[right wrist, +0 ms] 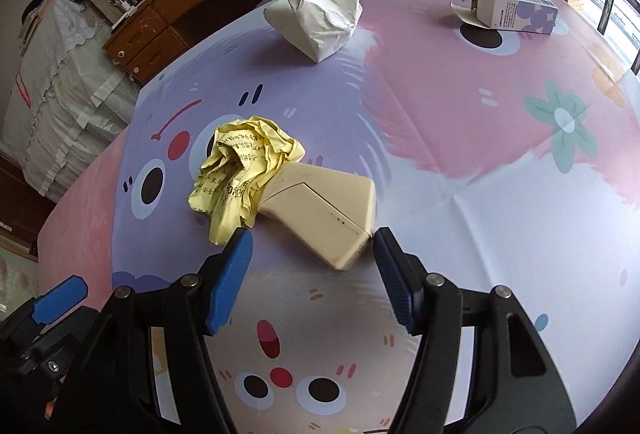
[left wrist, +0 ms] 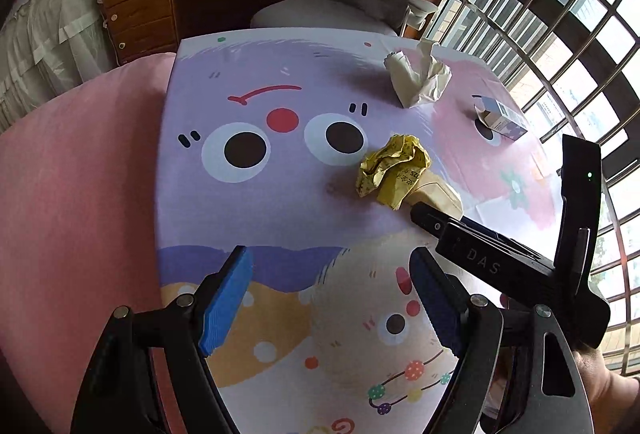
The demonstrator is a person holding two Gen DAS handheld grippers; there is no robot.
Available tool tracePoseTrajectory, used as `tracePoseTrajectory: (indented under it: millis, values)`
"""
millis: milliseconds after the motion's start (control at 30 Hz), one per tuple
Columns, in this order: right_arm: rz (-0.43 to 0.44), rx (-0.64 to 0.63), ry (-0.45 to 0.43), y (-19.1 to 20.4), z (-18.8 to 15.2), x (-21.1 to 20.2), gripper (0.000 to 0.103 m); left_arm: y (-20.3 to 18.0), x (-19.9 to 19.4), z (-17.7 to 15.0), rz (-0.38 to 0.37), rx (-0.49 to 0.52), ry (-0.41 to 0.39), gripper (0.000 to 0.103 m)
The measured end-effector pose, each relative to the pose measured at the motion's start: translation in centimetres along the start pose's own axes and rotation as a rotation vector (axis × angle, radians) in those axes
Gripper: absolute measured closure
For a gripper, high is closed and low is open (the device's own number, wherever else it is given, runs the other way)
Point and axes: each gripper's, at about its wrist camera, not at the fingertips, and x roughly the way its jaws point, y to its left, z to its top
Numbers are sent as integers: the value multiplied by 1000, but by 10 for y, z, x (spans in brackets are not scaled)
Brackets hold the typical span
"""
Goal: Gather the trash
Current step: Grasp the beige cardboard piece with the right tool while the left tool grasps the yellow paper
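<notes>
- Approaching the beige plastic box (right wrist: pixel 320 211) with the right gripper (right wrist: pixel 310 276), we are holding its jaws wide apart and empty, the blue pads (right wrist: pixel 230 280) standing just short of the box's near end.
- Keeping the left gripper (left wrist: pixel 332 300) low over the near part of the printed tablecloth (left wrist: pixel 248 209), we are also holding its jaws wide apart with nothing between them.
- Noting where the trash lies: the crumpled yellow paper (right wrist: pixel 240 169) is touching the far end of the beige box, the crumpled white paper (right wrist: pixel 320 13) is sitting well beyond it, and the small opened carton (right wrist: pixel 516 7) is lying on its side near the window edge of the table.
- Judging the step in hand as the first pick, since all four items are resting on the cloth.
- Advising a straight advance along the box's long axis, so that both pads are bracketing its flat sides before closing; the box looks rigid and smooth, so a square, centred grip is lowering the risk of it twisting out.
- Watching the yellow paper: pushing the box forward is likely to shove the light wad away, so we are recommending a lift rather than a slide.
- Keeping the pads clear of the cloth to avoid pinching a fold.
</notes>
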Motion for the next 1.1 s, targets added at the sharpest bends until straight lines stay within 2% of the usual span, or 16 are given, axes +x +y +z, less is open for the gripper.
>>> tracePoseTrajectory:
  millis: [300,467,533,567,800,1033,1067,1100]
  values:
    - [-71,-73,-41,22,32,28,37,-4,13,30,-18,55,-10,21]
    - [-137,-154,-80,36,23,36,37,-3,17,41,-33,54,-9,21]
    - [-183,-204,-102,41,18,38,43,-2,18,44,-40,59,-8,21]
    - [-183,-214,-108,40,16,37,43,-2,19,46,-46,64,-6,21]
    - [-189,-167,-116,11,8,22,43,-19,40,64,-77,132,23,21]
    - [-189,-86,-114,-29,6,3,43,-51,97,87,-52,242,101,21]
    - [-189,-82,-113,-33,5,1,43,-55,105,89,-46,255,111,23]
    - [-190,-80,-111,-36,4,-1,43,-59,113,90,-36,269,122,31]
